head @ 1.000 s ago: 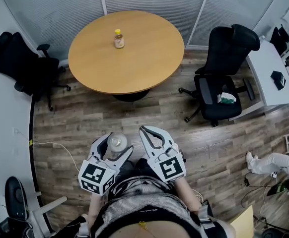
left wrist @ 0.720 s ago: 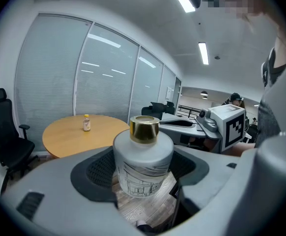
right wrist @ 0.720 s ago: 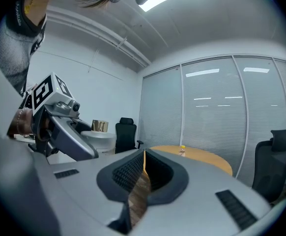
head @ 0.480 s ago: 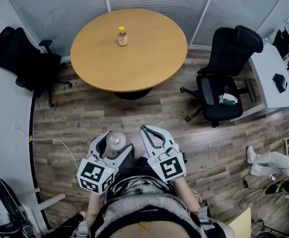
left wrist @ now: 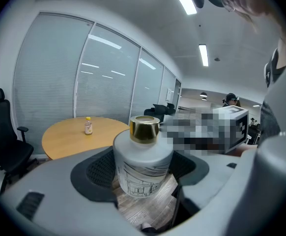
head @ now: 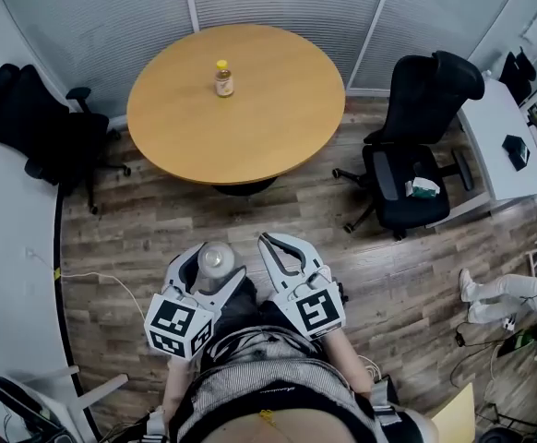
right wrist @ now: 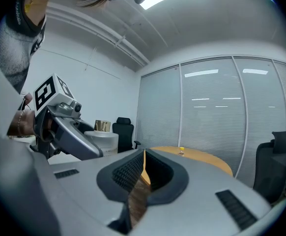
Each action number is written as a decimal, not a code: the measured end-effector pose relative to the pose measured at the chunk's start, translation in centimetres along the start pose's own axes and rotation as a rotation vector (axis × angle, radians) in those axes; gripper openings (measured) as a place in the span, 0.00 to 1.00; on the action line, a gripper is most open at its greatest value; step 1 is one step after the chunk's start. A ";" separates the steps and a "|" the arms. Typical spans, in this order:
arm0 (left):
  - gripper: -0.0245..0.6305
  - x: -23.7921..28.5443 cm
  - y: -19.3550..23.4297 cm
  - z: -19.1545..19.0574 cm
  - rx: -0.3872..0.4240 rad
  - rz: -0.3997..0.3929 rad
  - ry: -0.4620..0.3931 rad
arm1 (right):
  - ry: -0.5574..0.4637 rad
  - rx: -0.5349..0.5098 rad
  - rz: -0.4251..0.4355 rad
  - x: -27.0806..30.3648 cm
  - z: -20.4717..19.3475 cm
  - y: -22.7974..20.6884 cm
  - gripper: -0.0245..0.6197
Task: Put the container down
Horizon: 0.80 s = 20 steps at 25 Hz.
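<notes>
Container held over the floor, low centre of the head view.
Left gripper [head: 206,255] is clamped on the white, gold-capped container [left wrist: 143,168]. Right gripper [head: 270,244], just beside it, has its jaws together on nothing. A table [head: 259,127] sits upper centre.

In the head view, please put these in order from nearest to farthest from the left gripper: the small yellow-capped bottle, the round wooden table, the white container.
1. white container: held between the jaws of the left gripper.
2. round wooden table: ahead, across the wooden floor.
3. small bottle: standing on the table, past its middle.
</notes>
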<state>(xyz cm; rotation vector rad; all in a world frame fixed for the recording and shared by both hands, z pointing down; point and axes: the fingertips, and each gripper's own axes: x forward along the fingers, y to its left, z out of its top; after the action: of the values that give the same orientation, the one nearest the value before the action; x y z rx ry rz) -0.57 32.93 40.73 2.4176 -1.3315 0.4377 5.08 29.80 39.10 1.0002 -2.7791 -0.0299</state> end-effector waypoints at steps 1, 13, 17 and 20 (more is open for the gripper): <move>0.53 0.1 0.5 0.2 0.000 -0.002 -0.002 | 0.000 0.001 0.001 0.5 0.1 -0.1 0.07; 0.53 2.3 7.2 2.6 0.029 -0.054 -0.001 | 0.031 -0.035 -0.041 6.8 0.7 -2.2 0.07; 0.53 3.2 9.0 3.1 0.029 -0.071 -0.003 | 0.033 -0.037 -0.054 8.9 0.9 -2.8 0.07; 0.53 3.6 10.1 3.2 0.029 -0.081 0.002 | 0.036 -0.052 -0.056 10.2 0.9 -3.1 0.07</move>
<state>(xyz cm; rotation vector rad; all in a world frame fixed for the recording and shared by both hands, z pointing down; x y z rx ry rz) -7.04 23.78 40.90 2.4838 -1.2298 0.4409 -0.85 20.88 39.74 1.0547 -2.7031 -0.0912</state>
